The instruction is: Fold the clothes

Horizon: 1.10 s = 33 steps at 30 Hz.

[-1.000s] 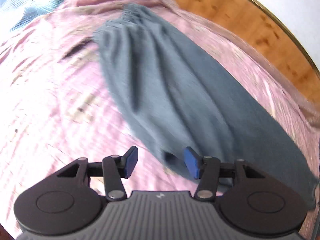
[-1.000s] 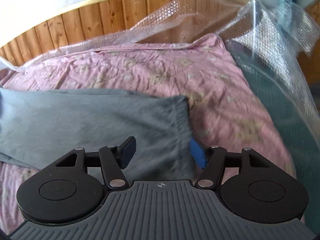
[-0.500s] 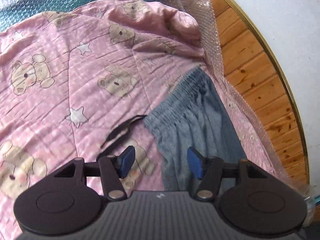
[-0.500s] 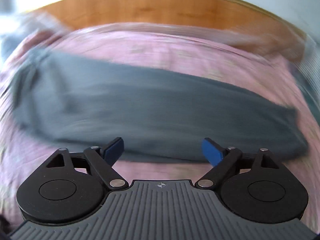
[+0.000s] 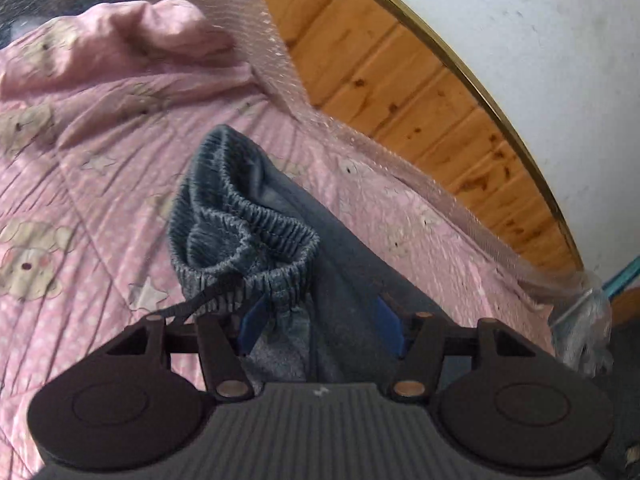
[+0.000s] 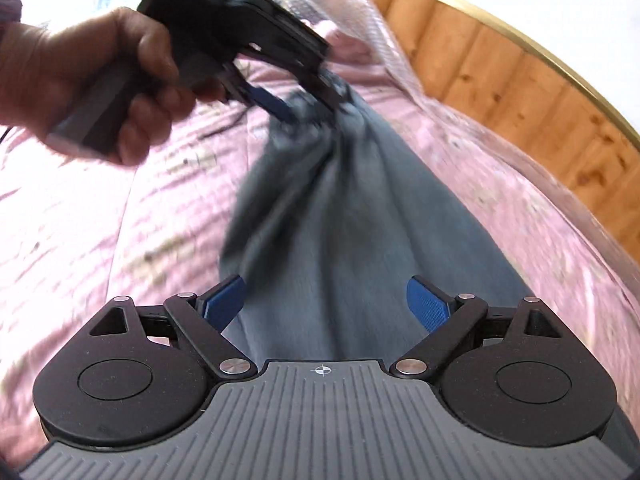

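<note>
Grey trousers [image 6: 360, 216] stretched along pink quilted bed [image 5: 80, 160], beside wooden headboard [image 5: 400, 80] and bubble wrap [image 5: 256, 28]. Left tool [image 5: 320, 322] spread, blue pads either side of bunched elastic waistband [image 5: 244, 232], drawstring [image 5: 204, 300] trailing; grip not certain. Hand [image 6: 80, 84] on its handle. Right tool [image 6: 326, 302] spread wide over trouser leg, pinching nothing.

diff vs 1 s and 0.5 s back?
The left gripper moved in over the elastic waistband of the grey knit trousers, which now bunches between its fingers. The right gripper opened wider above the trousers. The pink bear-print quilt stayed put.
</note>
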Motion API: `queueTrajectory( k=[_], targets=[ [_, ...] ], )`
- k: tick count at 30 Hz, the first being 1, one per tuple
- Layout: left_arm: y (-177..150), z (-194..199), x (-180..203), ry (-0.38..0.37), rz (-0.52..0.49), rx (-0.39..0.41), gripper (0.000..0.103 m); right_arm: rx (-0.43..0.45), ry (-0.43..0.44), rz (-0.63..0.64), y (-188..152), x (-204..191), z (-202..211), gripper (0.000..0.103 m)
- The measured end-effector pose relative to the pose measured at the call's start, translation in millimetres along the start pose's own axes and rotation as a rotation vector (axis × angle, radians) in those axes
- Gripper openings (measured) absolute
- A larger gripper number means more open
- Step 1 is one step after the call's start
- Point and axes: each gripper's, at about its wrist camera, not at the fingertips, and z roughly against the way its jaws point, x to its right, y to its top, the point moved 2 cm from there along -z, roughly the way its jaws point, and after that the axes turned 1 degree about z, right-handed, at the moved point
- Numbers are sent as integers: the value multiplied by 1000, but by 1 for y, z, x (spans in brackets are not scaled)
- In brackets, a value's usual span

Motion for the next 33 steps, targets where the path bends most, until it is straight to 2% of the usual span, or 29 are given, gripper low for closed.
queueTrajectory(
  k=[3, 5, 8, 9, 15, 17, 21, 26, 28, 31, 33],
  targets=[
    [0, -8, 8, -25, -55, -47, 58, -5, 41, 4, 29, -11, -38, 90],
    [1, -8, 8, -24, -85, -63, 58, -27, 66, -1, 40, -17, -60, 84],
    [3, -5, 5, -16, -126, -86, 58, -93, 70, -8, 42, -19, -86, 59],
    [4, -4, 4, -9, -140, -92, 58, -119, 62, -14, 40, -18, -93, 46],
    [8, 32, -17, 61, -254, -70, 60, -97, 118, -225, 13, 17, -89, 46],
    [9, 38, -34, 98, -241, -72, 65, -89, 122, -245, 7, 26, -87, 46],
    [16, 40, -66, 152, -187, -86, 65, -111, 134, -294, 5, 46, -88, 47],
    [31, 48, -88, 86, -145, -56, 65, -140, 193, -393, 4, 69, -96, 43],
    [36, 43, -91, 51, -144, -60, 66, -144, 214, -443, 3, 78, -97, 36],
    [43, 29, -89, 28, -180, -77, 66, -144, 233, -470, 0, 84, -98, 29],
    [47, 22, -84, -4, -199, -87, 66, -143, 244, -482, -1, 87, -98, 29]
  ],
)
